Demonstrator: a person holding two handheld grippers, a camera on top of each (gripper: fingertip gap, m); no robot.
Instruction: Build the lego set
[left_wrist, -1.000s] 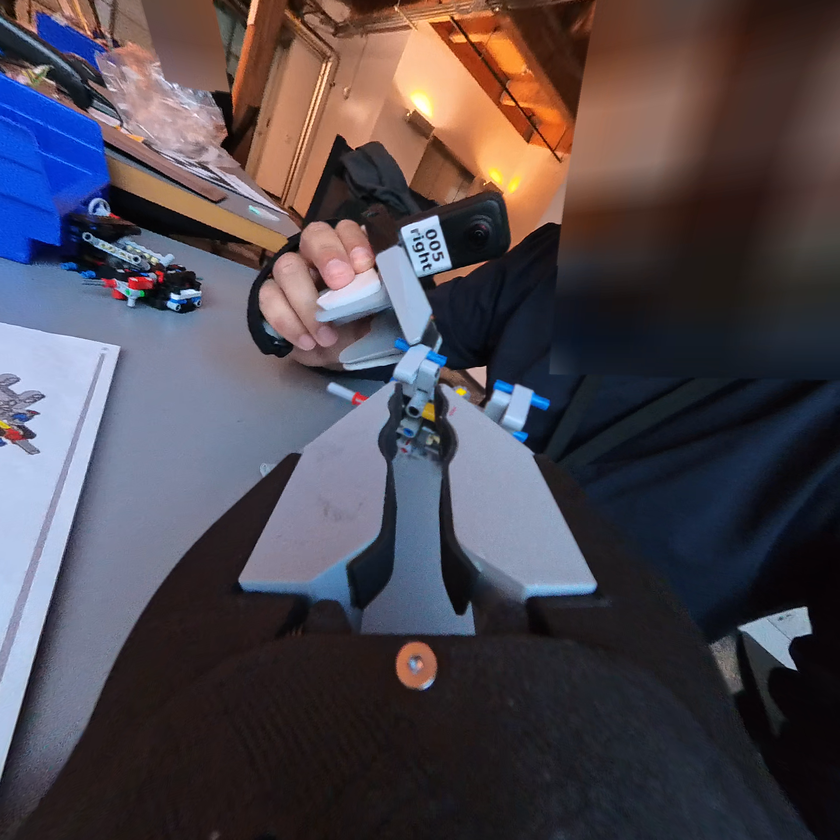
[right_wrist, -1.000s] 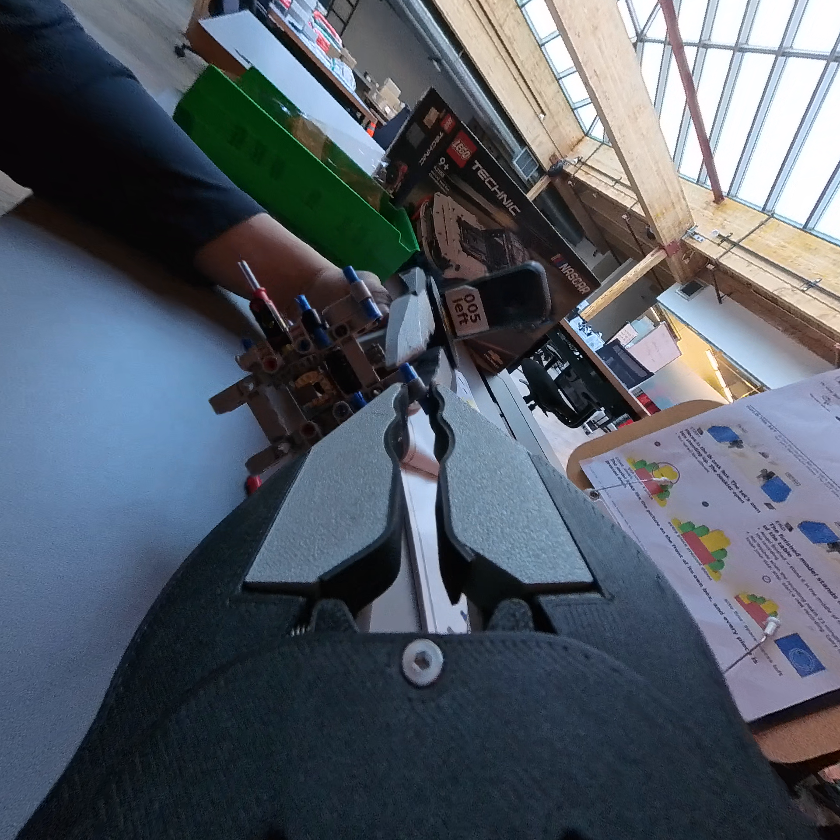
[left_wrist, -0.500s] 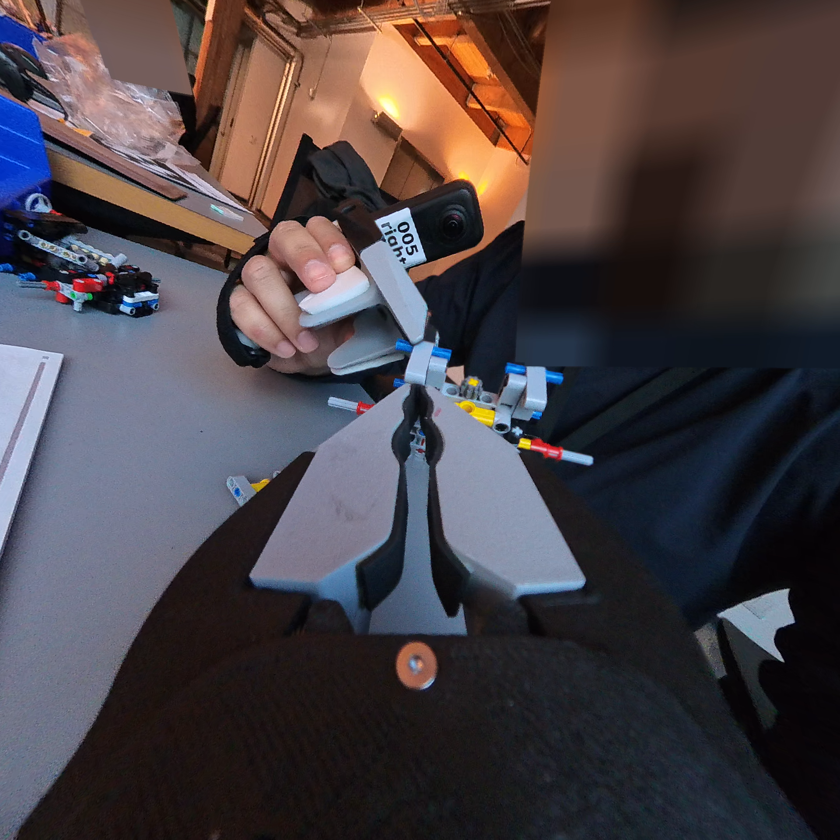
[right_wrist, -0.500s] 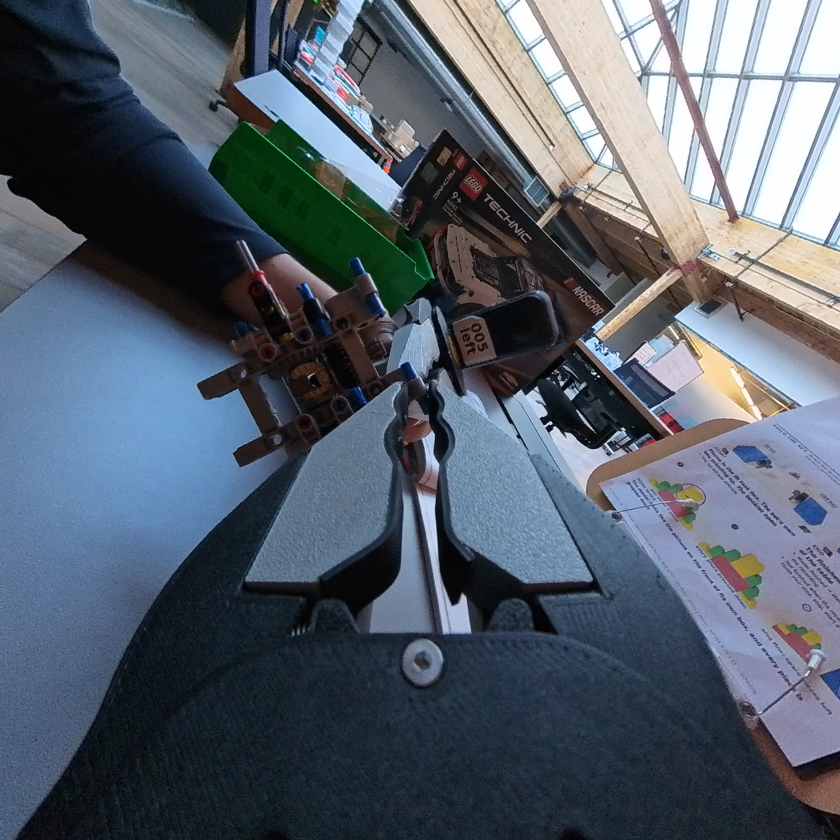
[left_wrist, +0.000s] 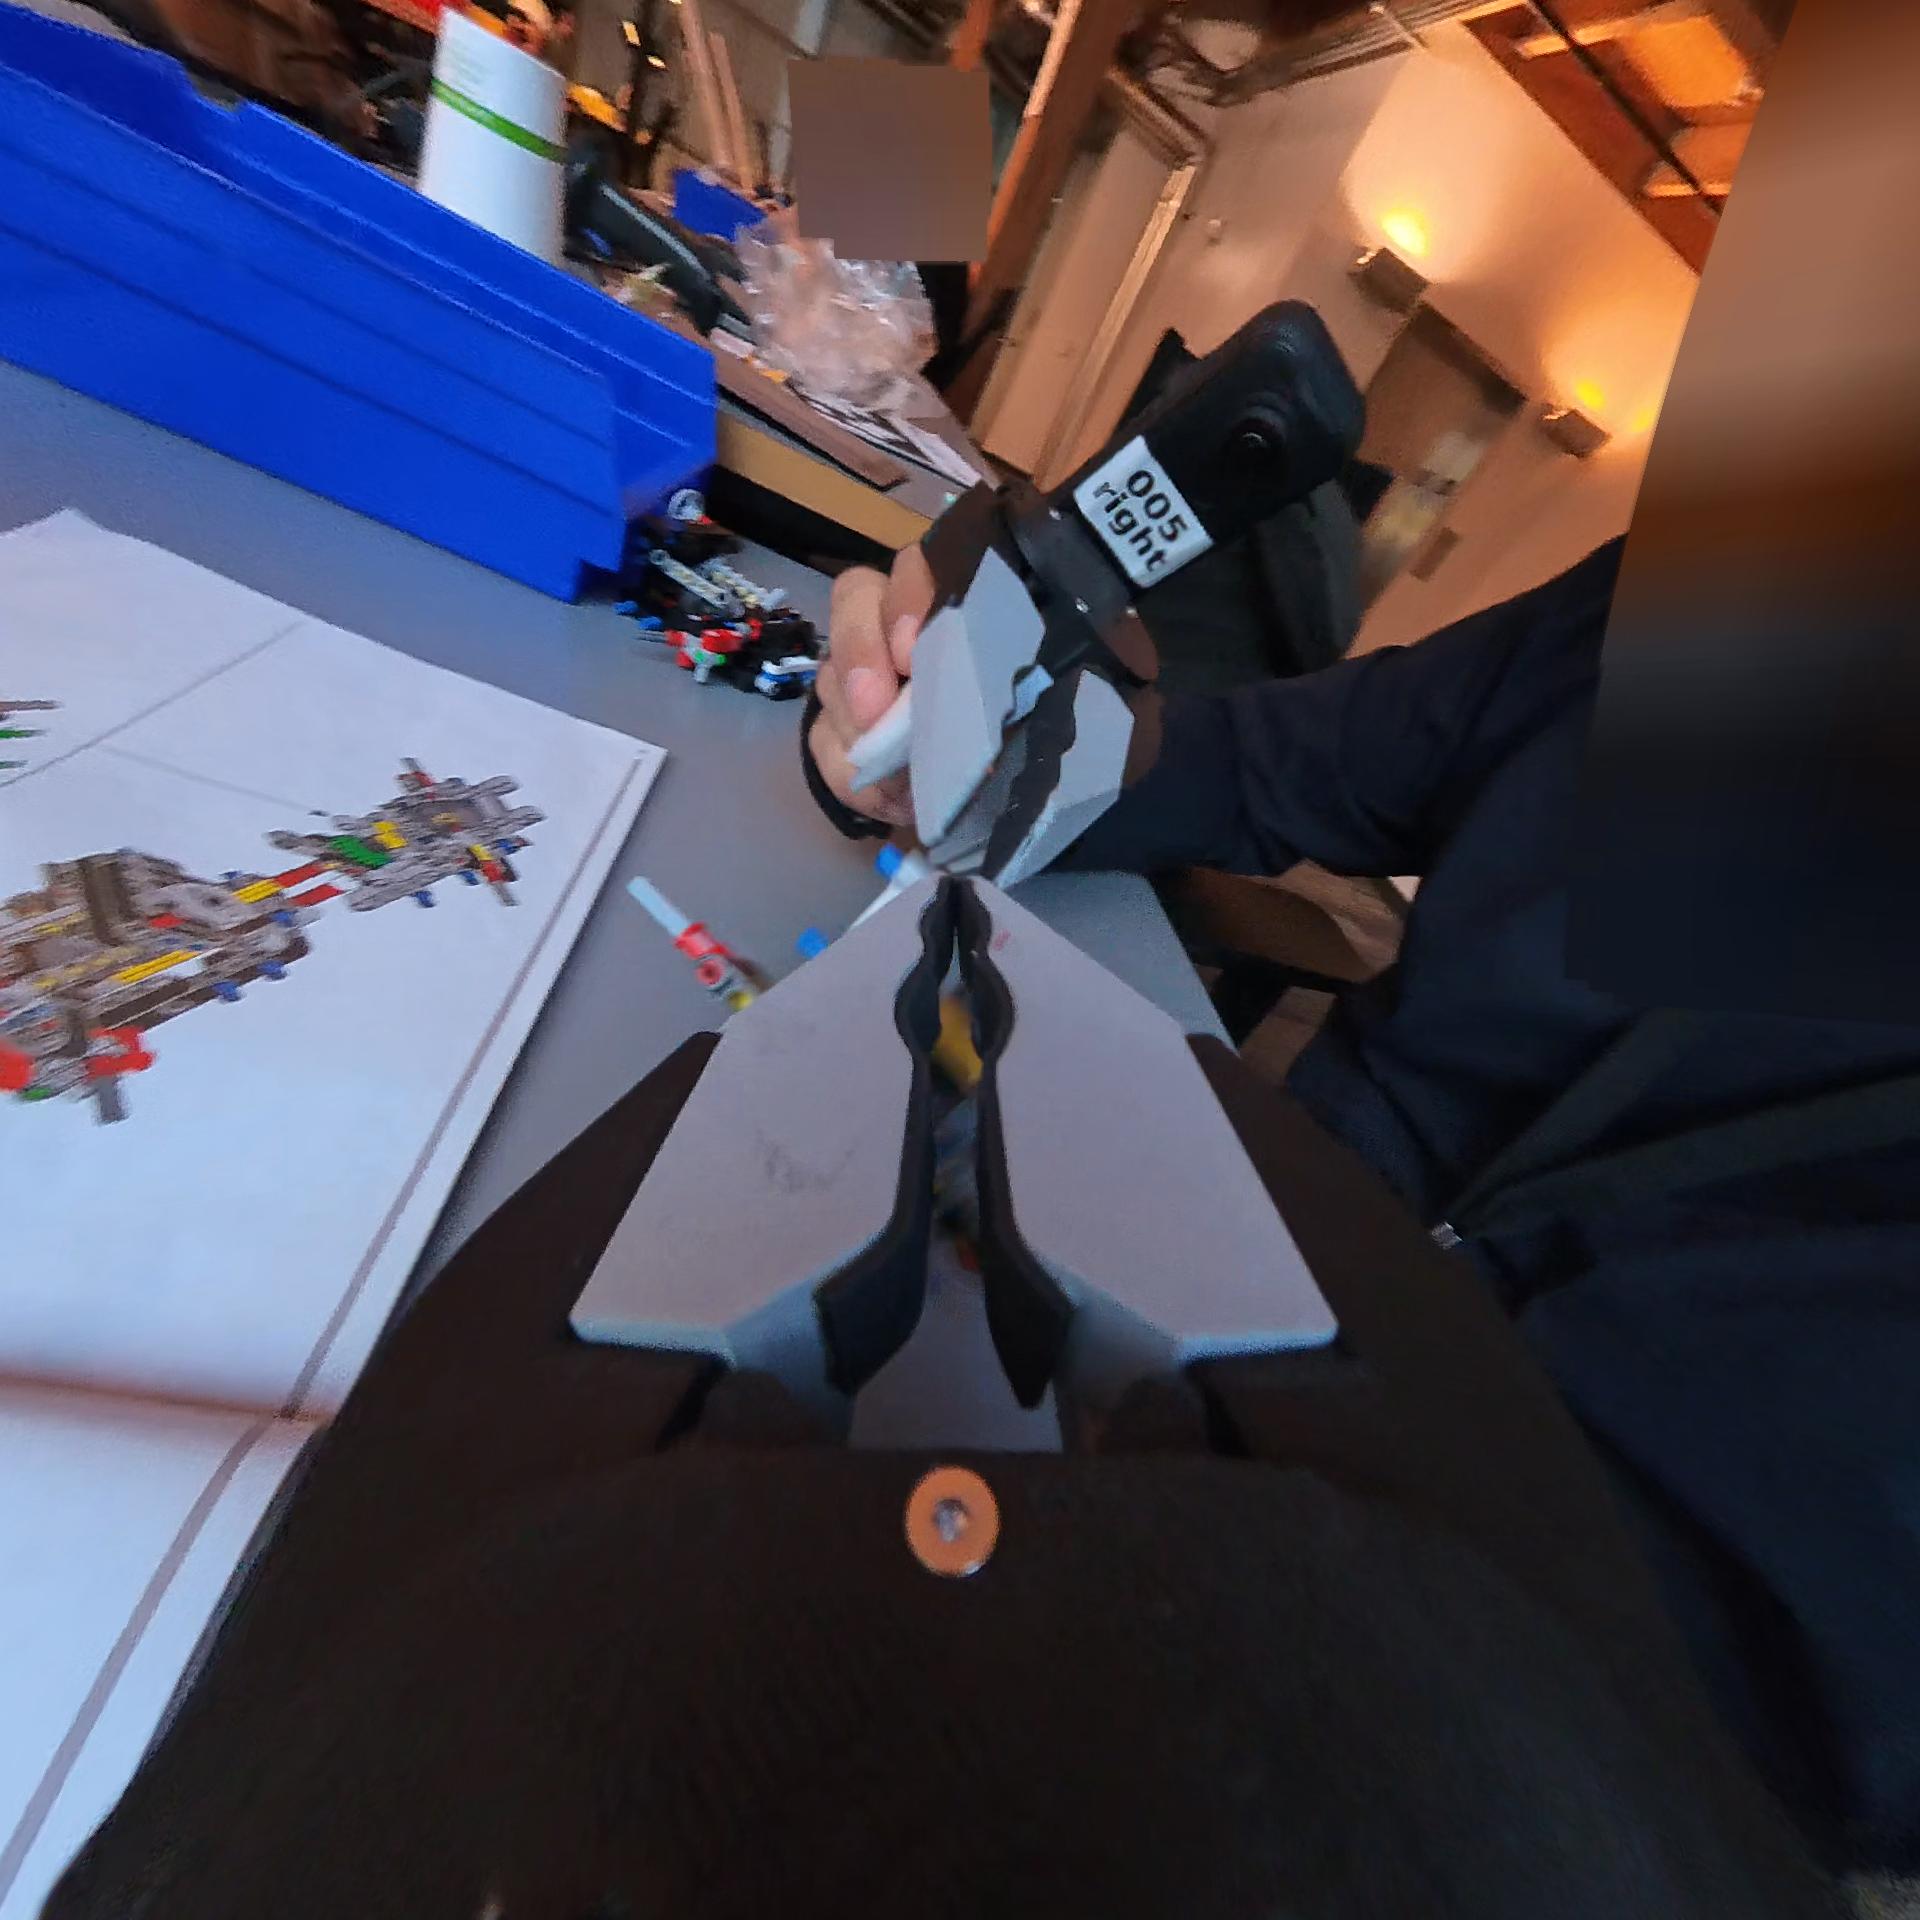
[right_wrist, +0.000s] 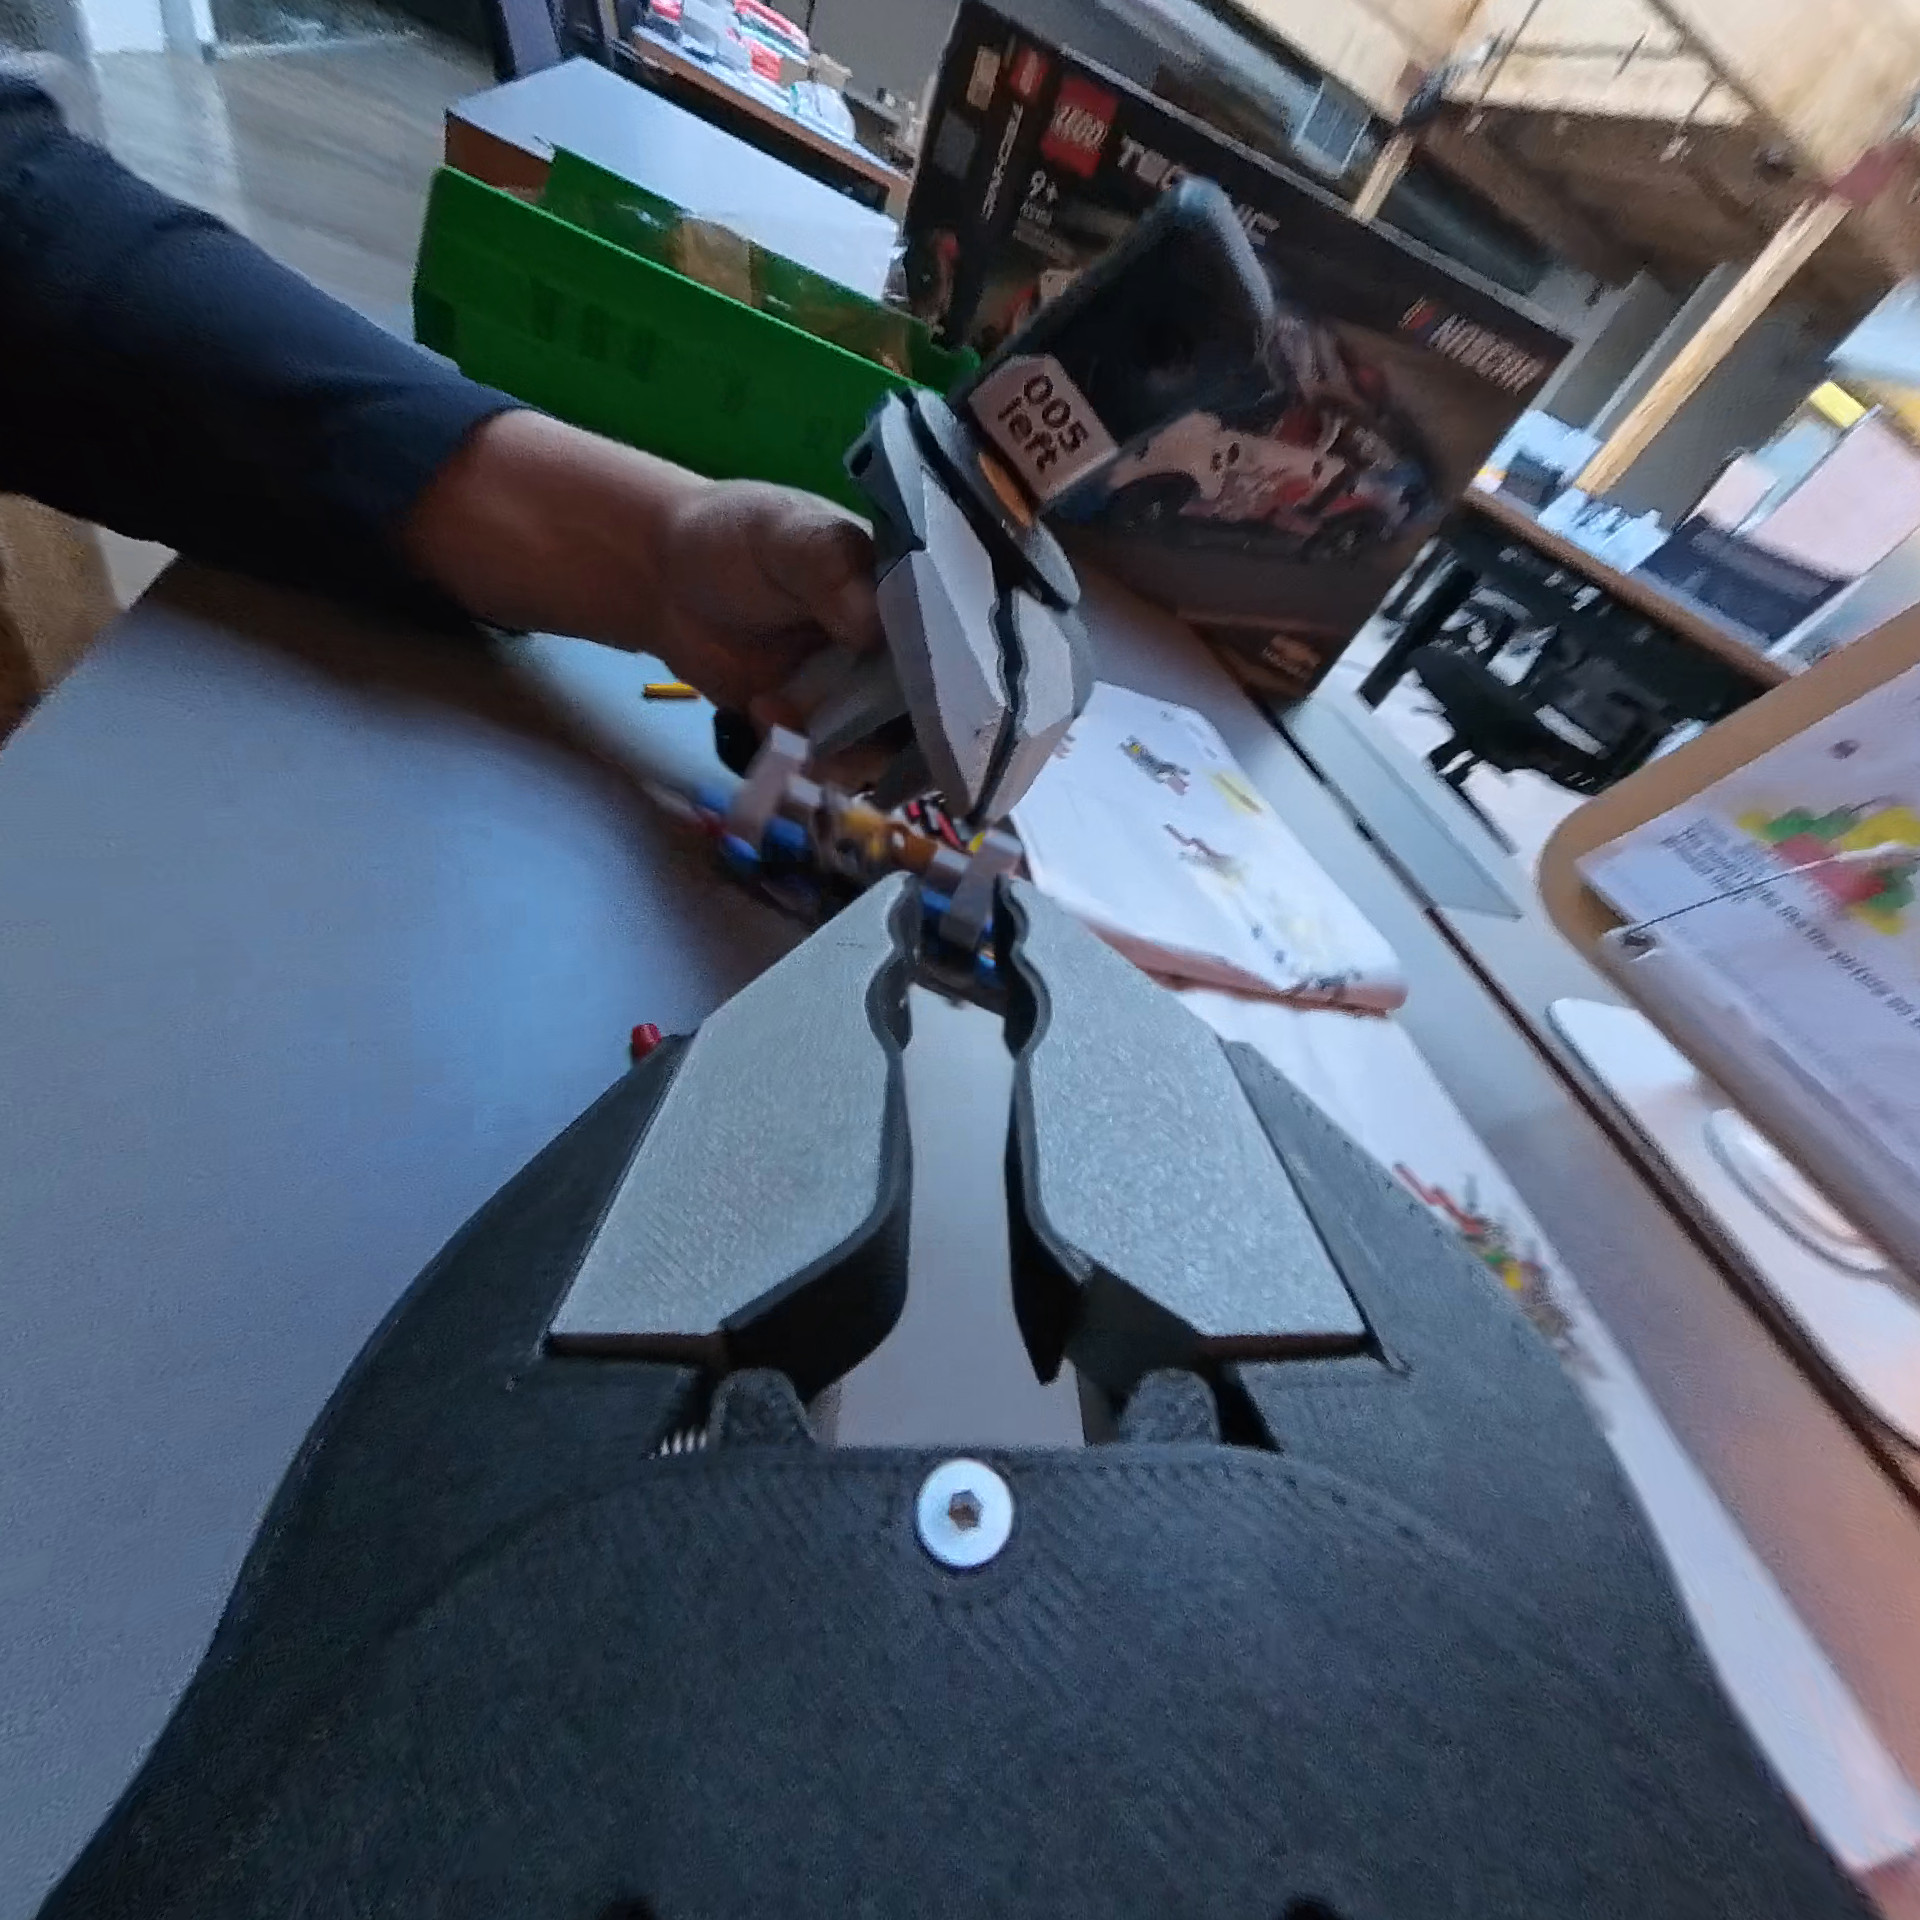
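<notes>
At the centre of the right wrist view, the right tool (right_wrist: 954, 920) pinches a grey beam of the small brick assembly (right_wrist: 831, 821) lying on the grey desk (right_wrist: 260, 935). The left tool (left_wrist: 953, 894) is pressed together, tips just above that assembly, beside the open instruction booklet (left_wrist: 260, 1039) at left.

Open grey tabletop (right_wrist: 260, 935) lies to my left in the right wrist view. Ahead, my other claw (right_wrist: 982, 810) and the small grey-and-blue brick assembly (right_wrist: 831, 821) block me; the white instruction booklet (right_wrist: 1195, 852) crowds the right, the green plastic bin (right_wrist: 623, 343) beyond.
</notes>
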